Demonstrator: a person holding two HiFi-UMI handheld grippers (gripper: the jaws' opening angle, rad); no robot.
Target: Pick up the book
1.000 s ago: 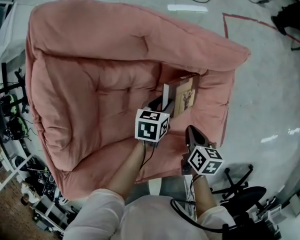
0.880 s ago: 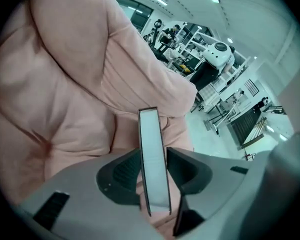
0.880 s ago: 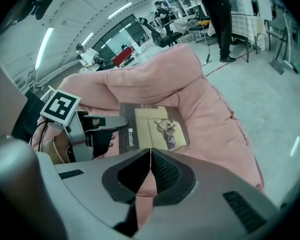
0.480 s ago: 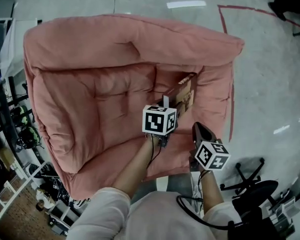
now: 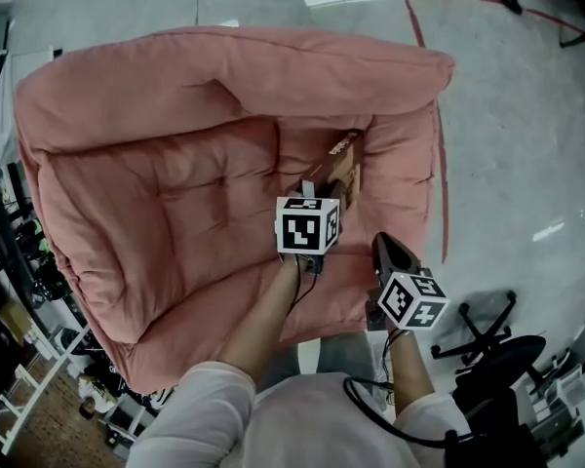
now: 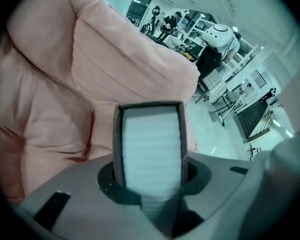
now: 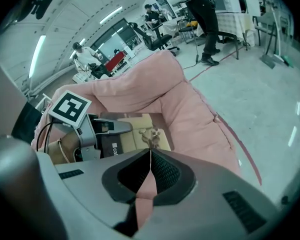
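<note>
The book has a brown cover and leans on edge against the right arm of the pink cushion seat. My left gripper reaches down onto its near end. In the left gripper view the book's pale page block fills the gap between the jaws, which have just been closing on it. The right gripper view shows the same grip on the book by the left gripper. My right gripper hangs over the seat's front right corner, its jaws shut with nothing in them.
The seat sits on a grey floor with a red tape line along its right side. An office chair base stands at the lower right and shelving at the left. People stand far off in the right gripper view.
My left gripper has moved forward over the book's near end and closed on it. The right gripper has drifted a little the same way. The book looks more tilted toward the seat's arm.
</note>
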